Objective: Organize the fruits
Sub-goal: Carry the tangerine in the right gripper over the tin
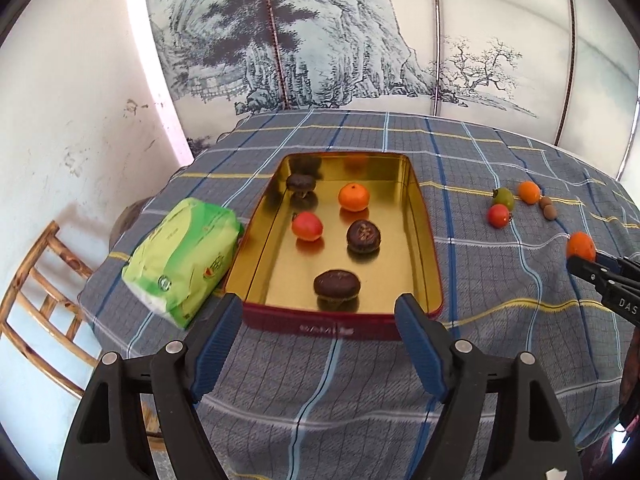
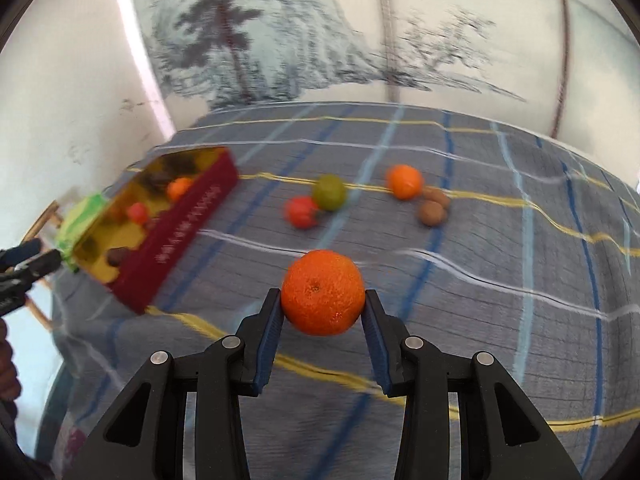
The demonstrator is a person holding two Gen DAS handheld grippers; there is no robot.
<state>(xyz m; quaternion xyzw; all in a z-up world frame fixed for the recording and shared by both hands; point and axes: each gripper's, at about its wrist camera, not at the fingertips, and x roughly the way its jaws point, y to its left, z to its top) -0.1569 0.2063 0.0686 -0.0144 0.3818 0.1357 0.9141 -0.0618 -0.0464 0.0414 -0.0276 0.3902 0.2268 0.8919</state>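
While the left gripper [image 1: 320, 312] hovers with its blue-padded fingers [image 1: 218, 344] spread wide and nothing between them, at the near rim of the tin, the scene runs from left to right as follows. At the far left, beyond the table edge, stands a wooden chair [image 1: 36, 280]. On the checked tablecloth [image 1: 360, 380] a green tissue pack [image 1: 182, 252] lies just beside the left wall of the red tin [image 1: 332, 328], whose gold inside holds five things: a dark brown round piece [image 1: 300, 182] at the far left corner, a red tomato [image 1: 307, 226] nearer, a mandarin [image 1: 353, 197] toward the far middle, a second dark round piece [image 1: 363, 236] right of the tomato, and a third dark piece [image 1: 337, 285] nearest the rim. Well apart to the right, on the cloth, sit a green tomato [image 1: 503, 198] and a red tomato [image 1: 498, 216] close together, then an orange mandarin [image 1: 529, 192], then two small brown fruits [image 1: 547, 207] touching each other. Furthest right, the right gripper [image 2: 323, 307] is clamped on a bright mandarin [image 2: 322, 292], one pad pressing each side of it, the fruit held above the cloth, nearer than the loose group and right of the tin. Behind the table hangs a painted landscape screen [image 1: 320, 40]. The right wrist view is blurred, so small details of the tin there cannot be made out.
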